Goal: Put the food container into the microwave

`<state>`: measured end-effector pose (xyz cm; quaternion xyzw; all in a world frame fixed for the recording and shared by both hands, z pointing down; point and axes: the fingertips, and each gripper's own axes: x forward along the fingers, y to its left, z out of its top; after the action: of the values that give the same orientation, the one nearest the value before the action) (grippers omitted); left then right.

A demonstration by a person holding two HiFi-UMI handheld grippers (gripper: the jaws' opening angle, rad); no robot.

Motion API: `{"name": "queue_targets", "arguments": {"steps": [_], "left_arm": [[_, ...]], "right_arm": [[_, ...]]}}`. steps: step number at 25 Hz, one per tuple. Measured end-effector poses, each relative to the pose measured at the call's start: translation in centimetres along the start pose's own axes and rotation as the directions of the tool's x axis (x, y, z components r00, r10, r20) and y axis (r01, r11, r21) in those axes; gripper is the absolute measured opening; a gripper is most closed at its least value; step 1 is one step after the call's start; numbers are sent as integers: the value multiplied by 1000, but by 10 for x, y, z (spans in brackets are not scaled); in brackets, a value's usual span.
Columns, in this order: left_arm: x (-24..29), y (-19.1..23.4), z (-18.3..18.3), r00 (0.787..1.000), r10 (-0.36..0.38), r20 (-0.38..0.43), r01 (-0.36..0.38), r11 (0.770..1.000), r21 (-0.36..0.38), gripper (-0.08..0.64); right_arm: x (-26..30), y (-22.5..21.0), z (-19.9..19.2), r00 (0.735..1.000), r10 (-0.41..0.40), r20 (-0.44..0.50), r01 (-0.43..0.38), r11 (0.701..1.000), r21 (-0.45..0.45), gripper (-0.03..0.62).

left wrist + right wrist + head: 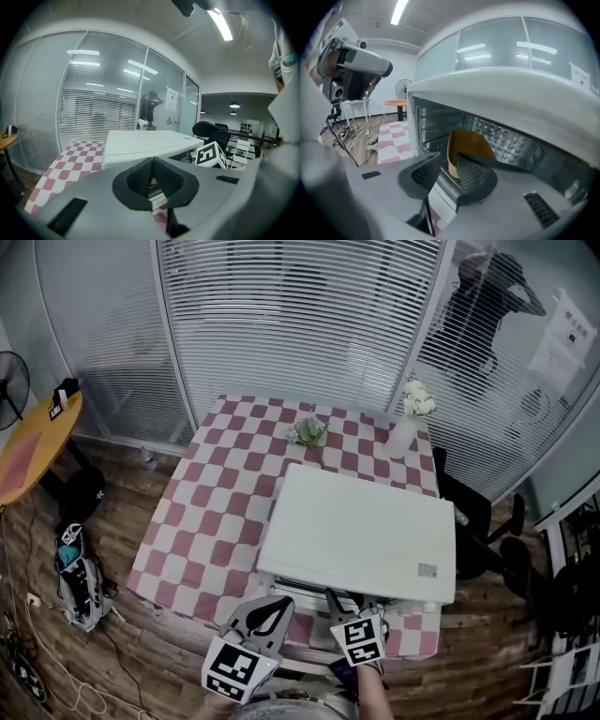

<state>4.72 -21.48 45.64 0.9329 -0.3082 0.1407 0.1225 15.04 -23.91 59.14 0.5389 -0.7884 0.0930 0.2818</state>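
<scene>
The food container [468, 143] is seen inside the open microwave [511, 93]. It is a smooth ochre tub with rounded corners, and it seems to be tilted, with its hollow side turned outward. Its lower edge is hidden by the right gripper [447, 159]. The jaws of this gripper are spread apart and nothing is pinched; the container lies beyond the ribbed black pads [473, 176], at the mouth of the cavity. The back wall of the cavity is pressed with a dimpled pattern, and the left wall carries horizontal ridges. The housing is white, flat on top and with rounded edges.

The jaws of the left gripper [152, 161] are pressed together, with nothing between them, and it is held in front of the microwave, to the left.

The microwave is placed at the near right part of a table covered by a red and white checked cloth [216, 512]. Free cloth is left on its left side. A white vase with flowers [408, 427] and a small plant [307, 432] stand behind it.
</scene>
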Motion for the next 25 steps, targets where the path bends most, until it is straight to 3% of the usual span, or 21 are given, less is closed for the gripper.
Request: {"name": "queue_targets", "arguments": {"steps": [9, 15, 25], "left_arm": [[8, -29, -18, 997, -67, -33, 68, 997, 27, 14], [9, -49, -19, 992, -119, -52, 121, 992, 41, 14], [8, -67, -15, 987, -153, -43, 156, 985, 71, 14]], "right_arm": [[-37, 13, -12, 999, -11, 32, 8, 996, 84, 12], [-63, 26, -9, 998, -16, 55, 9, 992, 123, -6], [-106, 37, 50, 981, -13, 194, -12, 991, 130, -6]]}}
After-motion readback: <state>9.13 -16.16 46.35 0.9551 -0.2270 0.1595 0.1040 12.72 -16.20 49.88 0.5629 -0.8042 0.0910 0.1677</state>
